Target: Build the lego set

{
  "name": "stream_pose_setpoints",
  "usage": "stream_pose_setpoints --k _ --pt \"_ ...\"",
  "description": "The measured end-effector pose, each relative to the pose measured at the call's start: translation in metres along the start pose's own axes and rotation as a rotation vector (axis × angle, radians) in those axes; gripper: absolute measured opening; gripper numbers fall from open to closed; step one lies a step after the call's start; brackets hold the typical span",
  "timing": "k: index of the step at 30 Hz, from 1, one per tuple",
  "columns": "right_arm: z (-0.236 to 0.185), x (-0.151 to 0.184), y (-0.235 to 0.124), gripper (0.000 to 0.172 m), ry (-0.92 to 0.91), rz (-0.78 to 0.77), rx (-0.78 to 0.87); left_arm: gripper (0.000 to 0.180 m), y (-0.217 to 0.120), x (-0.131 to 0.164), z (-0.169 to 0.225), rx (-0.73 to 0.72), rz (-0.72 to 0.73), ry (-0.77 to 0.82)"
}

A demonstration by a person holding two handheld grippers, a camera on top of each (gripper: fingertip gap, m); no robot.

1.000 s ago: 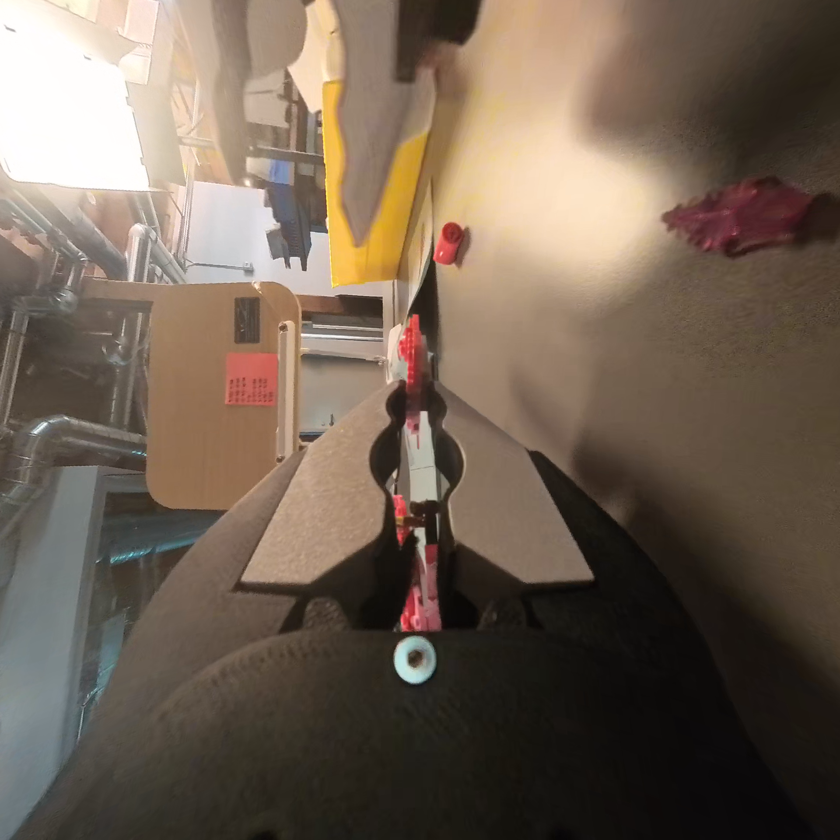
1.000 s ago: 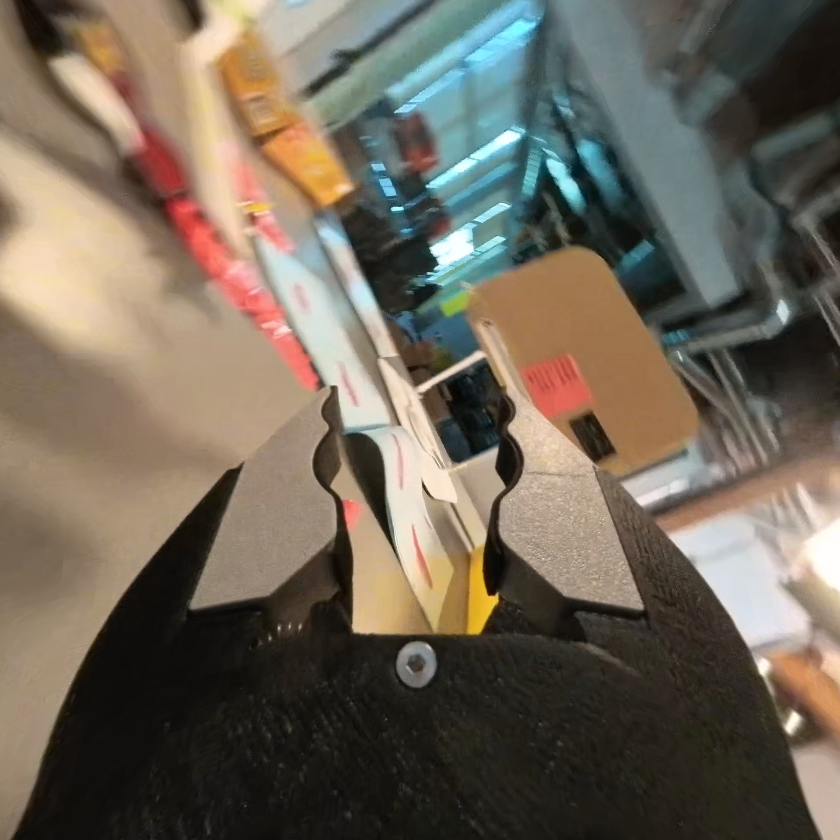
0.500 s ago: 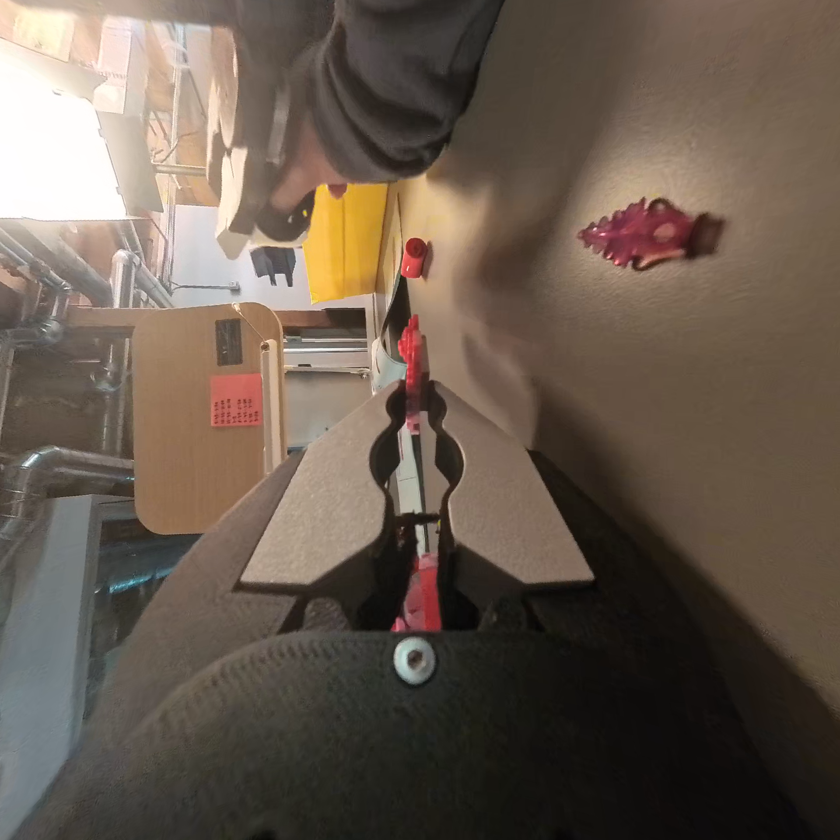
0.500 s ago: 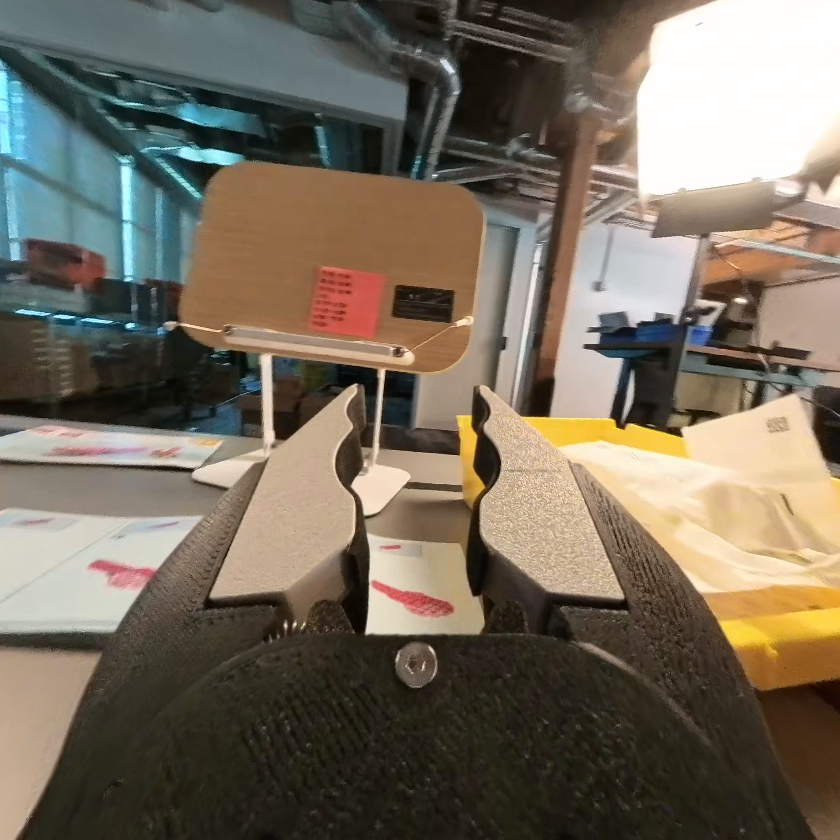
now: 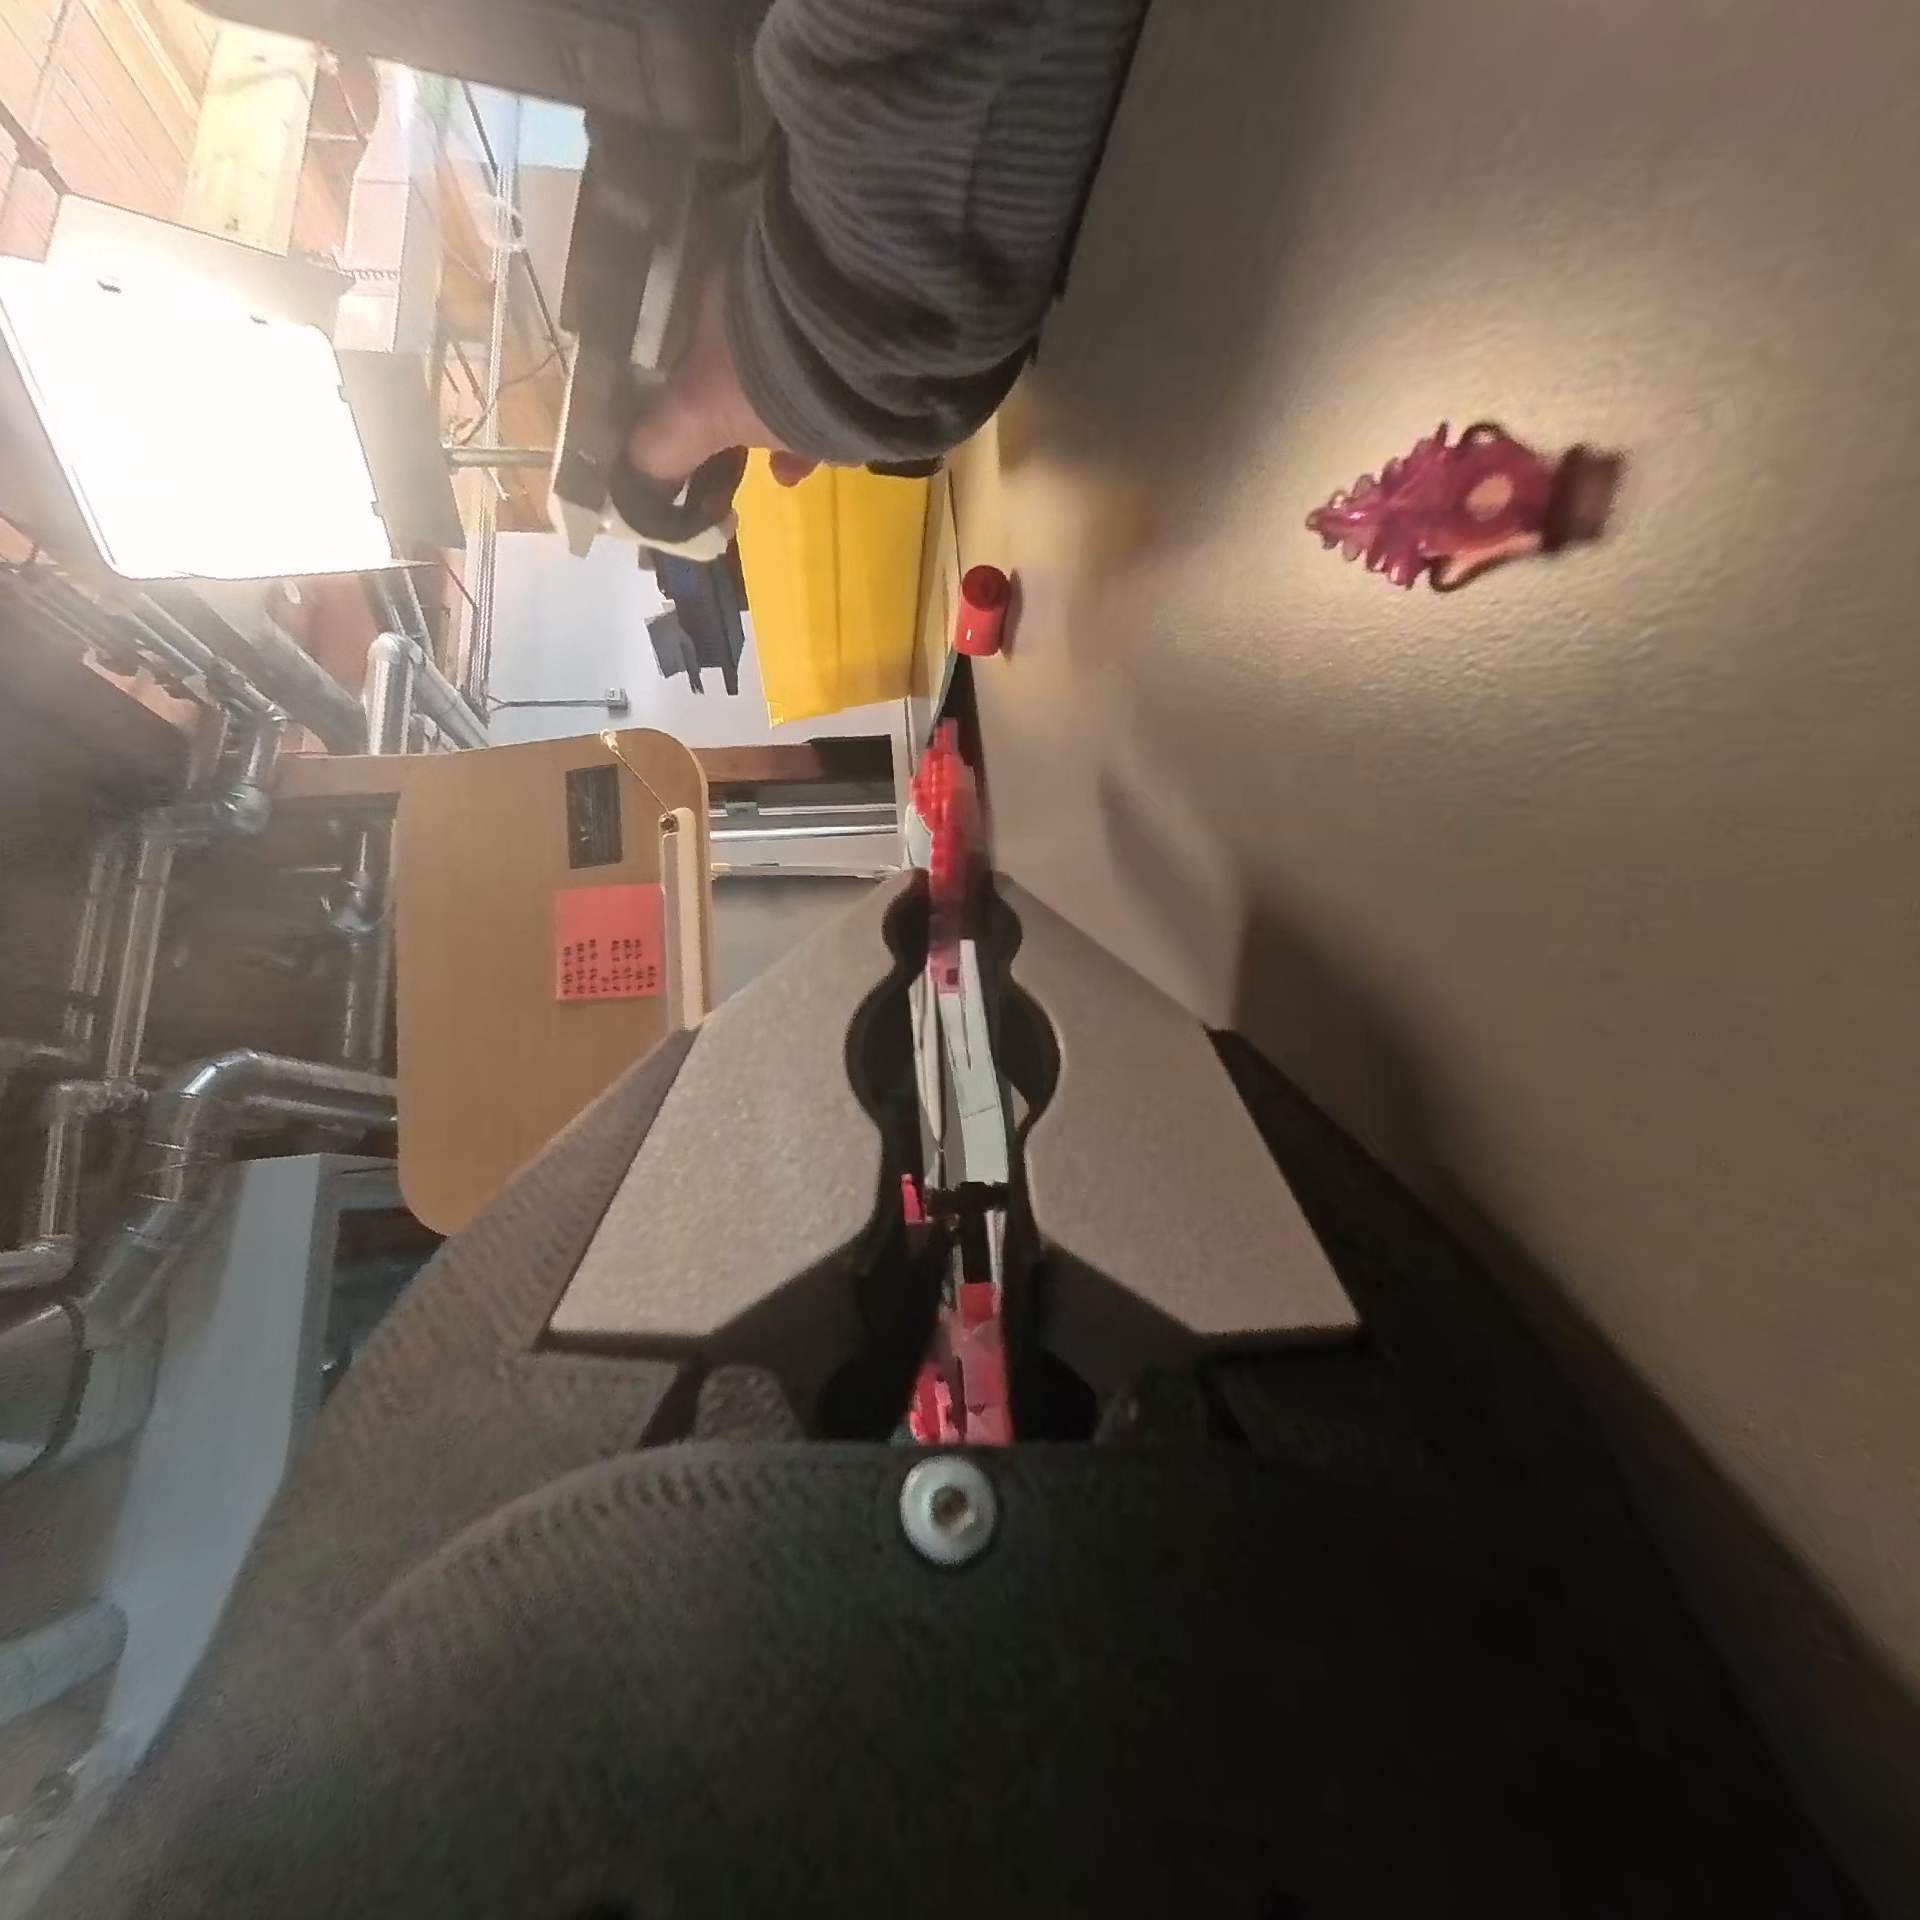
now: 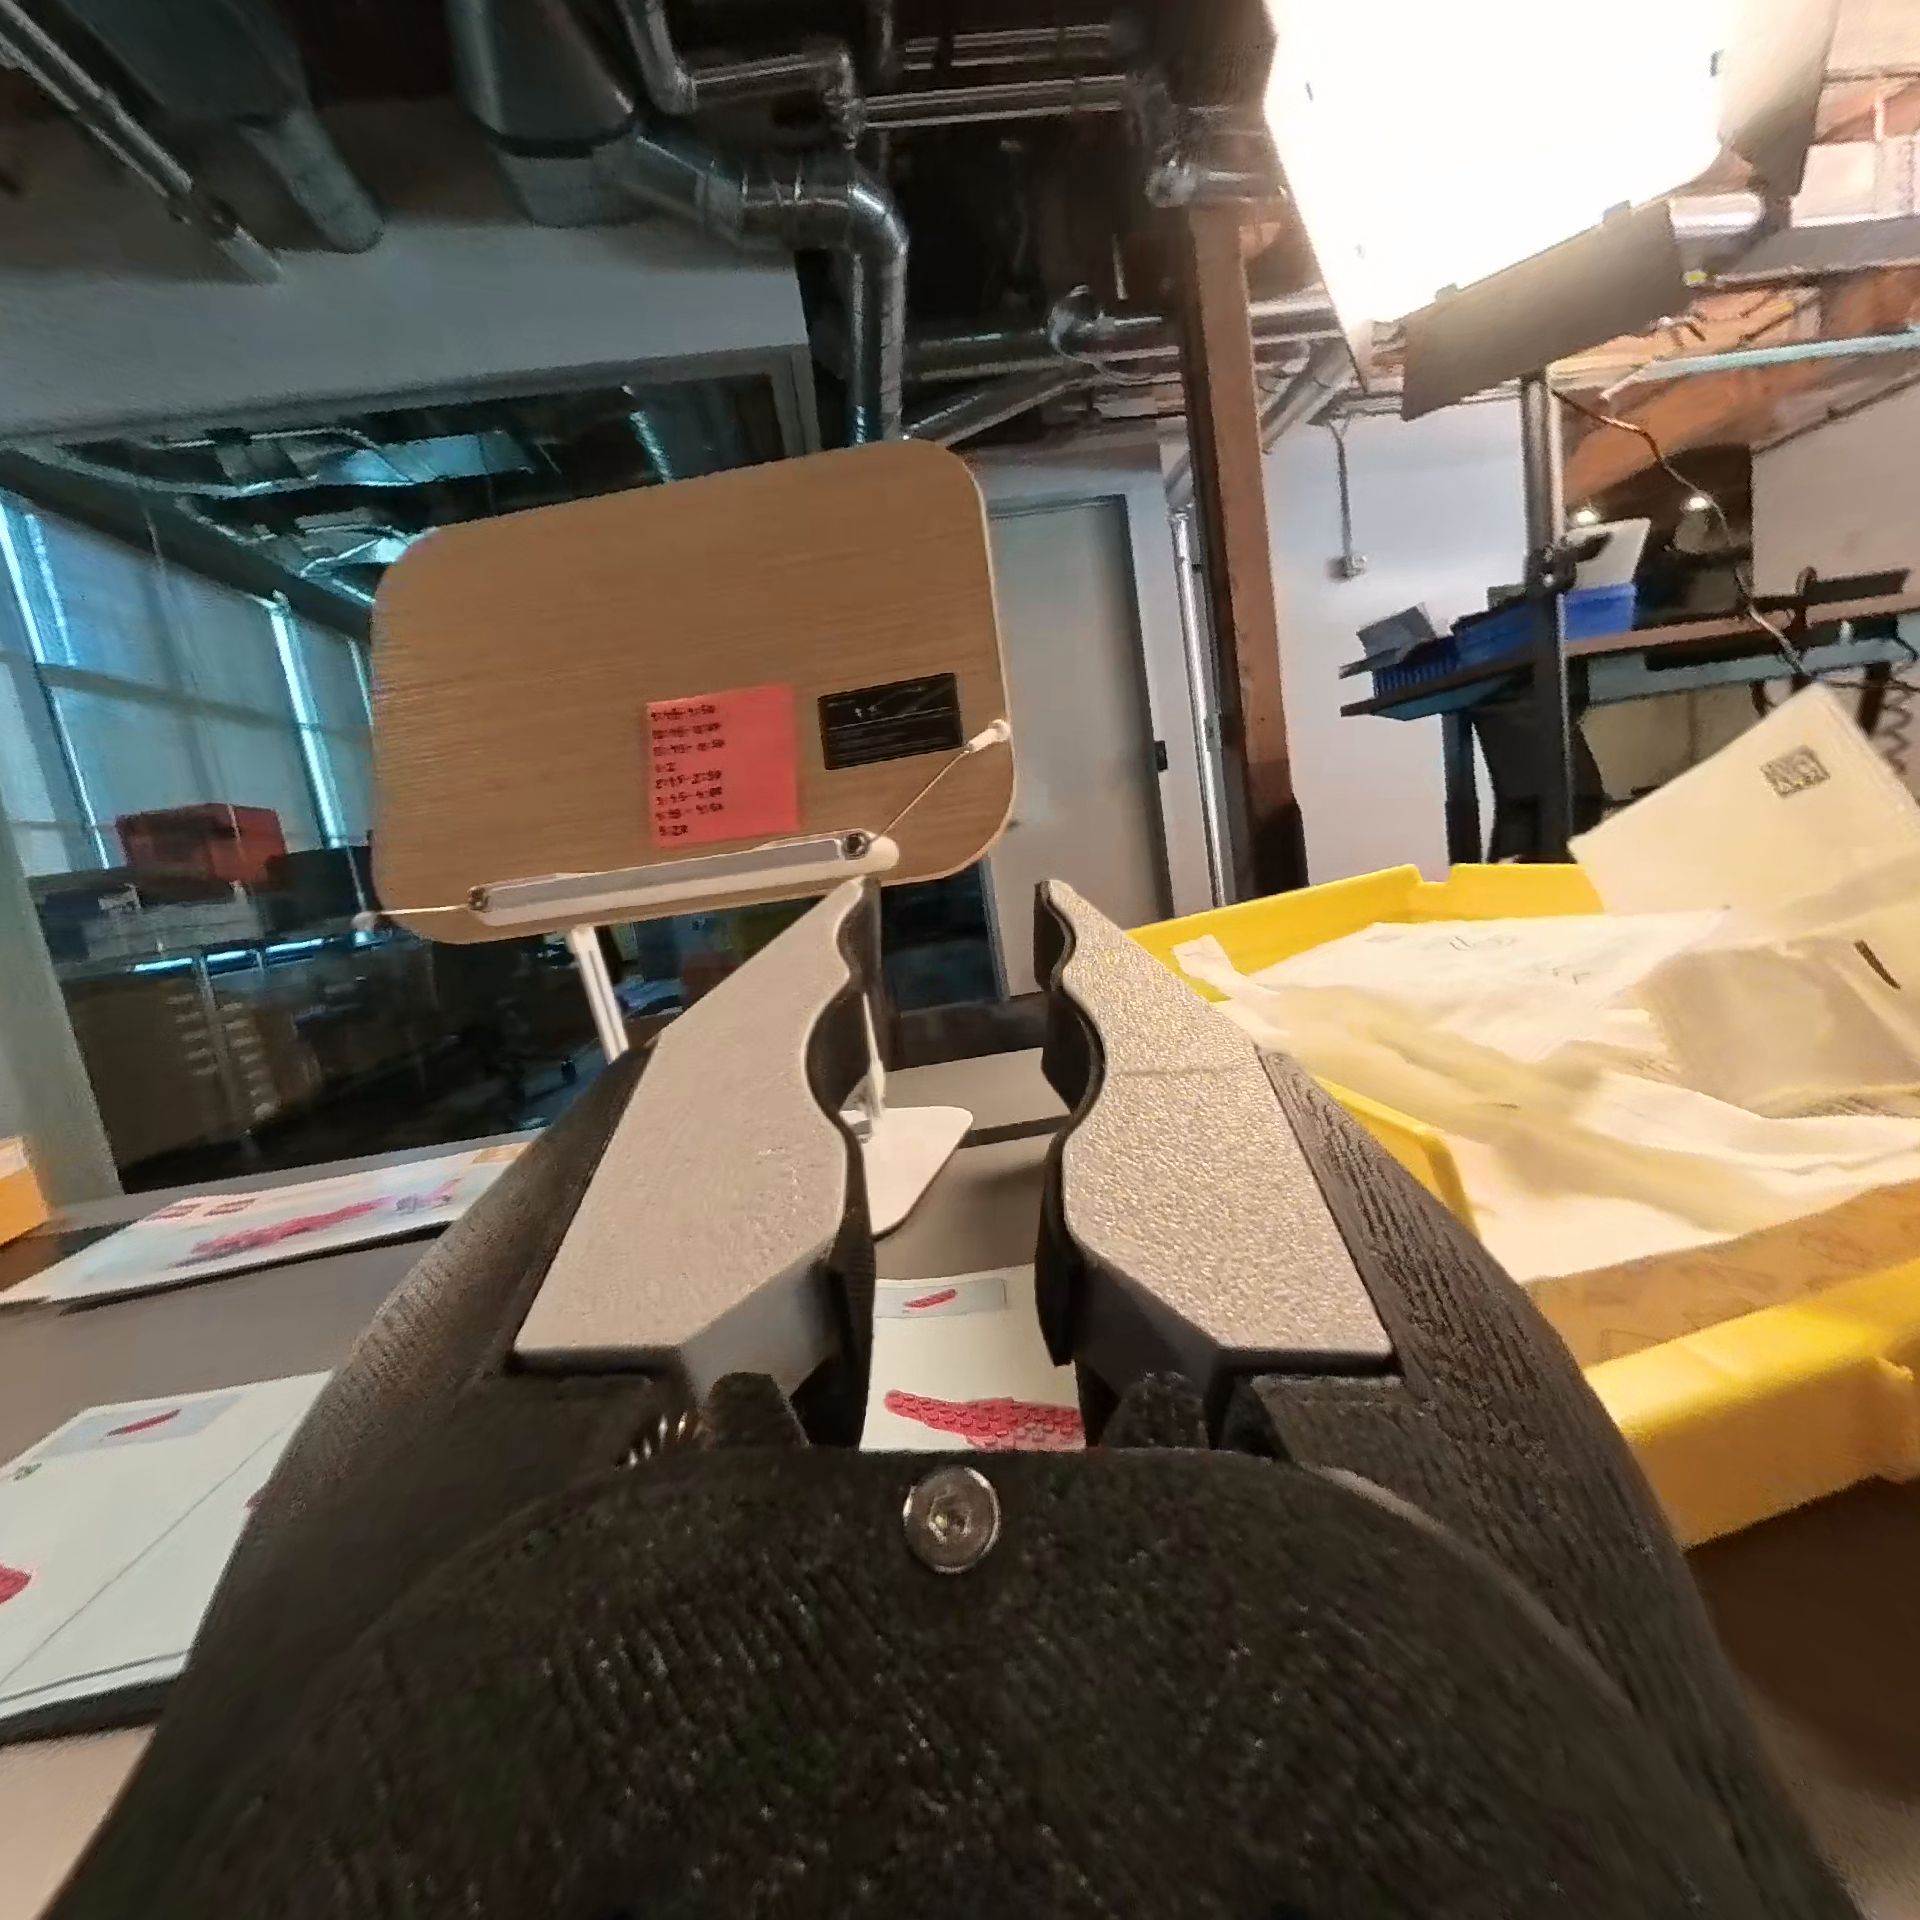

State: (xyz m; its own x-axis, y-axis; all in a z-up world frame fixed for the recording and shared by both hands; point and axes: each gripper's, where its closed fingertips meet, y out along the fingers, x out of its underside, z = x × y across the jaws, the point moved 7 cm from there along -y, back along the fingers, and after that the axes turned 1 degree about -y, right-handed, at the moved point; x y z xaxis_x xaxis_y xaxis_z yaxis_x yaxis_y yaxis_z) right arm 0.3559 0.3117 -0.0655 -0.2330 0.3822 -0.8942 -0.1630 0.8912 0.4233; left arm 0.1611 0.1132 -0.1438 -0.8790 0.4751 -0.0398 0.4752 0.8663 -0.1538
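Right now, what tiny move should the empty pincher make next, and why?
Probably swing the right gripper toward the red brick piece that the left gripper is clamping. Its jaws are apart with nothing between them, pointed at the wooden stand, not at any piece.

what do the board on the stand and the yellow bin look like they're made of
The board on the stand looks like wood or wood-look laminate: pale brown with fine straight grain and a matte face. The yellow bin looks like moulded plastic: one even colour, a smooth, slightly glossy rim.

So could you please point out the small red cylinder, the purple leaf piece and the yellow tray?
Small red cylinder (image 5: 984, 613), left wrist view, its side.
Purple leaf piece (image 5: 1439, 514), left wrist view, its middle.
Yellow tray (image 6: 1725, 1382), right wrist view, its near wall.
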Motion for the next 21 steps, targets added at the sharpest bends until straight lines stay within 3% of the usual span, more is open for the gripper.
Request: stream_pose_setpoints --k 11,21 --pt "0.020 0.009 0.001 0.018 0.120 -0.041 0.089 0.007 -0.001 -0.002 0.000 -0.026 0.016 0.032" --pt "0.015 0.010 0.003 0.015 0.102 -0.057 0.068 0.007 -0.002 -0.003 0.000 -0.034 0.020 0.047"
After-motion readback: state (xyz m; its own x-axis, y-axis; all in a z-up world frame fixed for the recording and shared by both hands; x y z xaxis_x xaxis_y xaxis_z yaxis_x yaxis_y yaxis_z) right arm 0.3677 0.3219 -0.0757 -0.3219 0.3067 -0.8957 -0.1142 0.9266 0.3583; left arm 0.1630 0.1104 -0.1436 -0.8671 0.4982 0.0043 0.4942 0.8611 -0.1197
